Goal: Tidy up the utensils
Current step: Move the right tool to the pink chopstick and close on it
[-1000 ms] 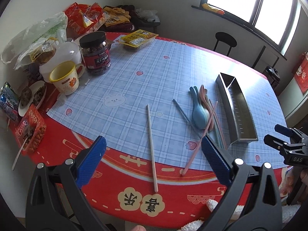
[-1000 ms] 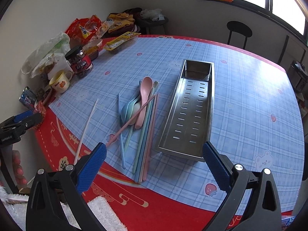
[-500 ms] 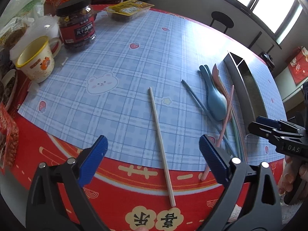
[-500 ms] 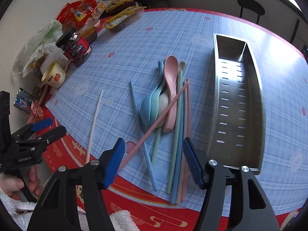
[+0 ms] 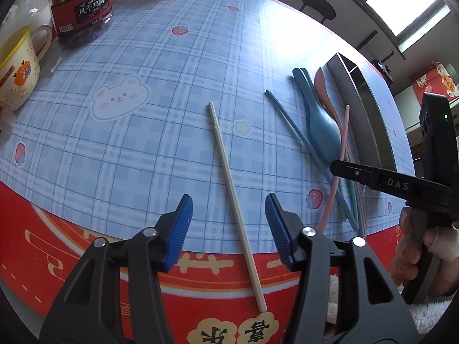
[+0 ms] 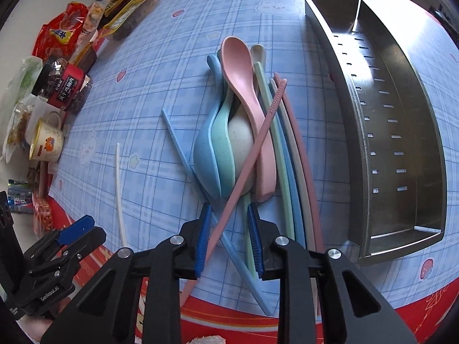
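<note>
A cream chopstick lies alone on the blue plaid mat; my left gripper is open with its blue pads on either side of it, low over the table. It also shows in the right wrist view. A pile of pastel spoons and chopsticks lies left of a steel utensil tray. My right gripper is open, its pads straddling a pink chopstick that crosses the pile, and a blue chopstick beneath it.
A yellow-rimmed mug, a snack jar and food packets stand along the table's far left side. The red tablecloth edge is near me. A stool stands beyond the table.
Both grippers have moved down and forward and narrowed. The left now brackets the cream chopstick; the right now brackets the pink chopstick at the pile's near end.
</note>
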A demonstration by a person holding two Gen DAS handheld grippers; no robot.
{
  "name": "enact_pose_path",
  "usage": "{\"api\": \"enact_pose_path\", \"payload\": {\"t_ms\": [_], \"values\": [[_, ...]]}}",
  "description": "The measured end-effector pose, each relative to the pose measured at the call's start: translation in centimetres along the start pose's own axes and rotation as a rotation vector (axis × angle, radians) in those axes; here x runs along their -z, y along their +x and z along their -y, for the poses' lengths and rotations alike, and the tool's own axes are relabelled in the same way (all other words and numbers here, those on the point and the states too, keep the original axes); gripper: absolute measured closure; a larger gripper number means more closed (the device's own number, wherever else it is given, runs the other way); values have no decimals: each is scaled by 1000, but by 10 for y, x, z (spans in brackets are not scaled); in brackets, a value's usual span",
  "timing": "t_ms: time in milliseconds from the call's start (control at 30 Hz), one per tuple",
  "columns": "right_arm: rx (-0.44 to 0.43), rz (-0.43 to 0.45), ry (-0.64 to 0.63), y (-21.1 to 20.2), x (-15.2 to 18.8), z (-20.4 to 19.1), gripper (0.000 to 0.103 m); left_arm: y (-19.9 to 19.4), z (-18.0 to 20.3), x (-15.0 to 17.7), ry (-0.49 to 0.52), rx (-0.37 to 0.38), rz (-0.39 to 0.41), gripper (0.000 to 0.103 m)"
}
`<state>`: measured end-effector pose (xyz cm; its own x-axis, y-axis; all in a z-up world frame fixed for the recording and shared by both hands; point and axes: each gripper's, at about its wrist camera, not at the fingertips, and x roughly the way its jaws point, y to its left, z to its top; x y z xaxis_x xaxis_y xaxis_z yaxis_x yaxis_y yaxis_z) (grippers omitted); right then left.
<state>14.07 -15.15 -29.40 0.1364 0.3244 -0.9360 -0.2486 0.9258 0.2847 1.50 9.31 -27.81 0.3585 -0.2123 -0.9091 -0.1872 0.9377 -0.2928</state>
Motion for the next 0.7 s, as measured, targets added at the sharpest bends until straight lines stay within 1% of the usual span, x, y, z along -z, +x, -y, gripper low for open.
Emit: {"api": "enact_pose_path", "payload": {"t_ms": [167,267,333,433,533,700], "values": [[0,11,22,2,-2,3,89,5,5,5,34,15,-33,51],[18,22,-12,2,-2,-1,89,9,9,5,38,24,-40,54],[34,28,-39,2,-2,-5,89,11,11,5,38,30,-42,59],[41,31,-63,1,-1,-7,90,14,15,5,45,27,-48,62],[25,42,-62,-1,3,-4,96,18,19,5,50,43,-61,63],[-2,45,-64,-5,11,0,96,22,23,6,49,38,-78,63]]}}
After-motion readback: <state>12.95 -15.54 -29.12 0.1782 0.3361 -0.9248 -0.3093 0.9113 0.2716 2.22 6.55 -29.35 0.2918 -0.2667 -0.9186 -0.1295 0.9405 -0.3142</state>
